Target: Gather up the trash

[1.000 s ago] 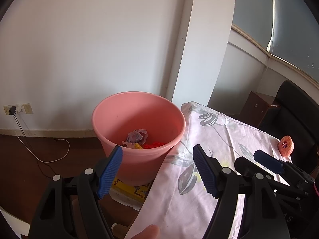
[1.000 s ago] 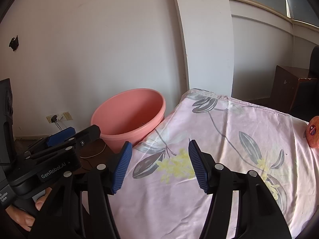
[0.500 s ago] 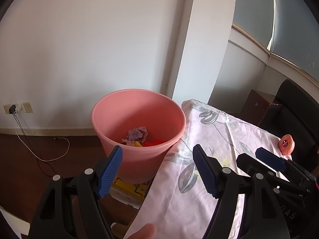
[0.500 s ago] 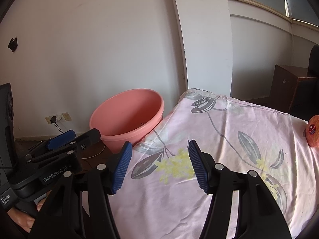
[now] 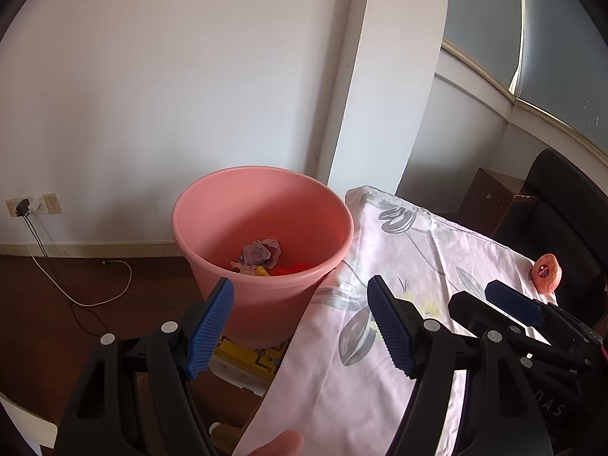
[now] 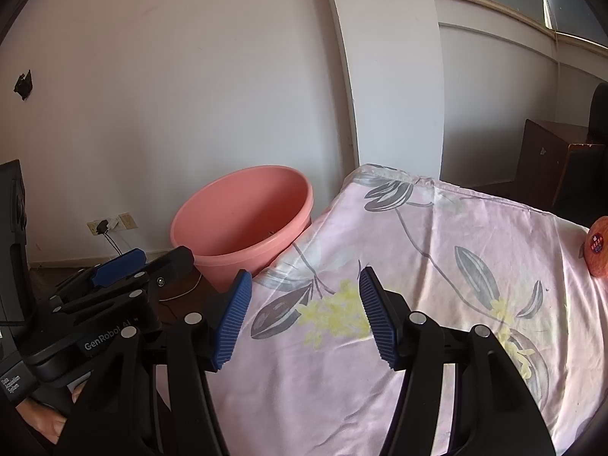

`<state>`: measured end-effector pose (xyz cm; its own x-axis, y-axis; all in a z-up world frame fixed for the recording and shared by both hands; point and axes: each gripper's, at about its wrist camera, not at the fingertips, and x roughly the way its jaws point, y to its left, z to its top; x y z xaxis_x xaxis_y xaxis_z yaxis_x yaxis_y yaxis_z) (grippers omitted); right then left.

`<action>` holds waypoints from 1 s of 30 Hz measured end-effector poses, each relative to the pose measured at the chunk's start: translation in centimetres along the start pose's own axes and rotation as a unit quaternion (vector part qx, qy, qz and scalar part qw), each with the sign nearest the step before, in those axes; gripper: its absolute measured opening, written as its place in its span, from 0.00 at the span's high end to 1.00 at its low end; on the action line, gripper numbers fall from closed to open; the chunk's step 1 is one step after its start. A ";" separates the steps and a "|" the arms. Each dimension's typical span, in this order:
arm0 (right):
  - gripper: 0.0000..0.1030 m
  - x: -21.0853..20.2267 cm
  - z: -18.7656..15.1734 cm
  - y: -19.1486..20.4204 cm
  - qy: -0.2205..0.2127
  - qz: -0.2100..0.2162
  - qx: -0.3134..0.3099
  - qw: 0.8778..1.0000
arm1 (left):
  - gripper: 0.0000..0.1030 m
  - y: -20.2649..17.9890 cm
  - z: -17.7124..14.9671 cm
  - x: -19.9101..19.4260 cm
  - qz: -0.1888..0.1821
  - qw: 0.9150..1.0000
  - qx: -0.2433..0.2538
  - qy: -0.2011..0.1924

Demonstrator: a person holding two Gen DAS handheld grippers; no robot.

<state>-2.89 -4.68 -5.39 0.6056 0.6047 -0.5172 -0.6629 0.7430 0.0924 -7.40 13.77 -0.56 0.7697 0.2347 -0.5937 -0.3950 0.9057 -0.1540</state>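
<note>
A pink plastic bucket (image 5: 262,205) stands on the floor beside the table; it also shows in the right wrist view (image 6: 243,224). Crumpled trash (image 5: 262,252) lies in its bottom, purple-grey paper with yellow and red scraps. My left gripper (image 5: 300,323) is open and empty, just in front of the bucket's near rim. My right gripper (image 6: 304,315) is open and empty above the floral pink tablecloth (image 6: 437,288). A red-orange apple with a sticker (image 5: 546,273) sits at the table's far right edge and shows in the right wrist view (image 6: 598,252).
A yellow and white box (image 5: 247,361) lies on the floor under the bucket. A cable (image 5: 76,285) runs from a wall socket (image 5: 28,205) over the dark wood floor. A white pillar (image 5: 383,87) stands behind the table. A black chair (image 5: 562,197) and a brown cabinet (image 5: 490,201) stand at right.
Both grippers have drawn back and up a little, so the bucket sits slightly higher in both views. Both stay open and empty.
</note>
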 end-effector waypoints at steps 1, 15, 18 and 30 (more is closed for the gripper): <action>0.42 0.0 0.0 0.0 0.000 -0.001 0.000 1.000 | 0.31 0.0 0.0 0.0 0.000 1.000 0.000 0.000; 0.42 0.1 -0.2 -0.3 0.002 0.000 0.002 1.000 | 0.31 0.0 -0.4 0.2 -0.001 1.000 -0.002 0.007; 0.42 0.1 -0.3 -0.3 0.002 0.000 0.002 1.000 | 0.31 0.0 -0.3 0.2 -0.001 1.000 -0.001 0.007; 0.42 0.1 -0.7 -0.4 0.001 0.001 0.004 1.000 | 0.31 -0.1 -0.6 0.0 -0.001 1.000 -0.002 0.007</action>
<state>-2.88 -5.14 -6.02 0.6028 0.6060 -0.5190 -0.6609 0.7437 0.1007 -7.59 13.45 -1.00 0.7631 0.2271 -0.6050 -0.3946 0.9052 -0.1579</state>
